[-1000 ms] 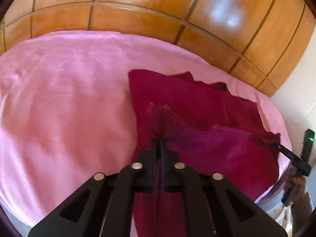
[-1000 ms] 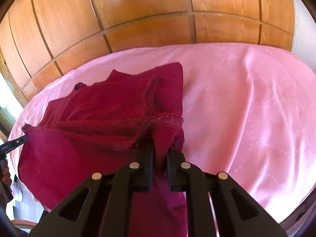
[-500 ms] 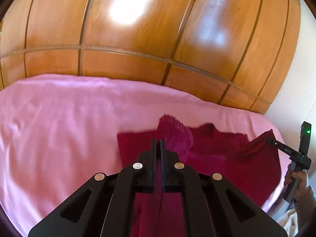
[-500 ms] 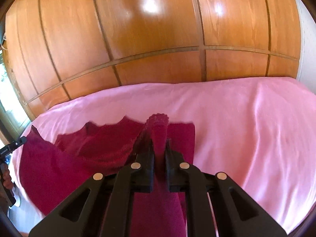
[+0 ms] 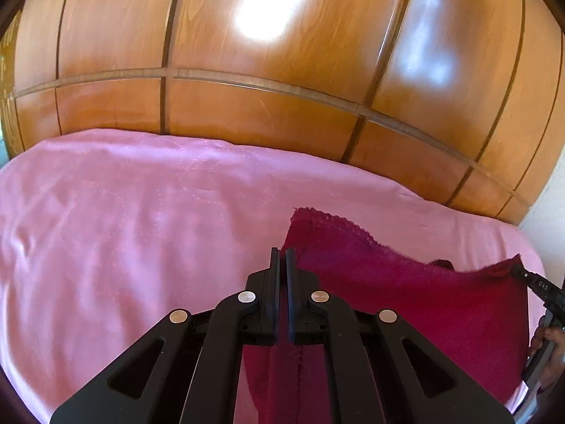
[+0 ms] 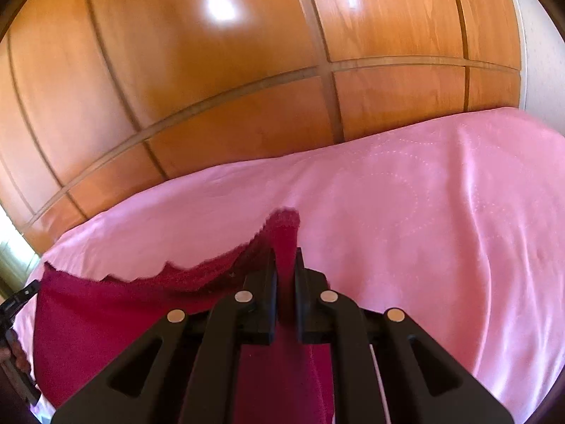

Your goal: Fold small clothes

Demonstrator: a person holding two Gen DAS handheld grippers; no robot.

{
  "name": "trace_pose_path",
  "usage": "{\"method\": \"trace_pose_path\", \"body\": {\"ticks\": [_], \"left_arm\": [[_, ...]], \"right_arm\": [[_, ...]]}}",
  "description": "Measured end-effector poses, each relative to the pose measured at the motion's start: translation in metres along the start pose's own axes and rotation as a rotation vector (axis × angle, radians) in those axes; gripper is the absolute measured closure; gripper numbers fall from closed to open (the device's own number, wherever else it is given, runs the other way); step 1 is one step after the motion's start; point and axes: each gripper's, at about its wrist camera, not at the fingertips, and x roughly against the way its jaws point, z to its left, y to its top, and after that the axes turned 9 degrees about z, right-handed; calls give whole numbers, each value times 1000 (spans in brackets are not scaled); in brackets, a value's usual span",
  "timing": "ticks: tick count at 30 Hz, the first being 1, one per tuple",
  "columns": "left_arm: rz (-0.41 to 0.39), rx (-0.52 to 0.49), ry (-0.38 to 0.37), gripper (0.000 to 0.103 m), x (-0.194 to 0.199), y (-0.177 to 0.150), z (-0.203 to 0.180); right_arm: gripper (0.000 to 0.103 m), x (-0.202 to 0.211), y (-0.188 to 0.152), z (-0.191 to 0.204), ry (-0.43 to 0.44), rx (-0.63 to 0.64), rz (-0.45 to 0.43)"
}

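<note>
A dark red cloth (image 5: 406, 293) hangs stretched between my two grippers above a pink bedsheet (image 5: 123, 233). My left gripper (image 5: 281, 252) is shut on one top corner of the cloth. My right gripper (image 6: 284, 252) is shut on the other top corner (image 6: 286, 226). The cloth's frayed top edge sags between them and the rest (image 6: 123, 321) hangs down toward me. In the left wrist view the right gripper (image 5: 543, 288) shows at the far right, pinching the cloth. In the right wrist view the left gripper (image 6: 17, 300) shows at the far left edge.
The pink sheet (image 6: 441, 212) covers a bed that fills the lower half of both views. A glossy wooden panelled wall (image 5: 282, 70) stands right behind the bed. A white wall (image 6: 536, 35) is at the right.
Both grippers have lifted the cloth off the bed. It lay bunched on the sheet one second ago and now hangs spread between them, with more wall in view.
</note>
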Motion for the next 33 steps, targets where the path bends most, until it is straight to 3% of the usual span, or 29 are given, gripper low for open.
{"method": "trace_pose_path", "body": {"ticks": [4, 7, 8, 9, 11, 13, 16, 18, 20, 21, 24, 30, 33], "left_arm": [[119, -14, 77, 101, -43, -7, 1], [191, -12, 156, 101, -57, -18, 6], [190, 1, 160, 101, -52, -20, 10], [180, 11, 168, 97, -46, -21, 11], [130, 20, 182, 70, -23, -27, 13], [83, -2, 157, 62, 2, -39, 6], [57, -54, 170, 61, 27, -64, -6], [69, -58, 186, 61, 35, -79, -7], [101, -54, 208, 61, 38, -97, -6], [137, -61, 261, 61, 34, -107, -5], [189, -28, 333, 61, 35, -121, 2], [117, 21, 284, 61, 79, -131, 4], [75, 2, 275, 46, 93, -131, -4]], "right_arm": [[98, -47, -4, -9, -14, -30, 138], [91, -50, -9, -15, 1, -43, 168], [80, -44, -9, -15, 4, -44, 154], [57, -32, -9, -15, 3, -37, 129], [52, -8, -13, -8, 18, -14, 92], [51, 9, -20, 3, 62, 14, 73], [41, 25, -43, 35, 155, 106, 83], [33, 21, -63, 52, 148, 170, 115], [33, 4, -77, 59, 113, 183, 172], [33, -10, -83, 54, 108, 158, 210], [37, -14, -83, 42, 129, 85, 201], [28, 29, -83, 25, 185, 11, 143], [27, 44, -97, 10, 175, -14, 147]]}}
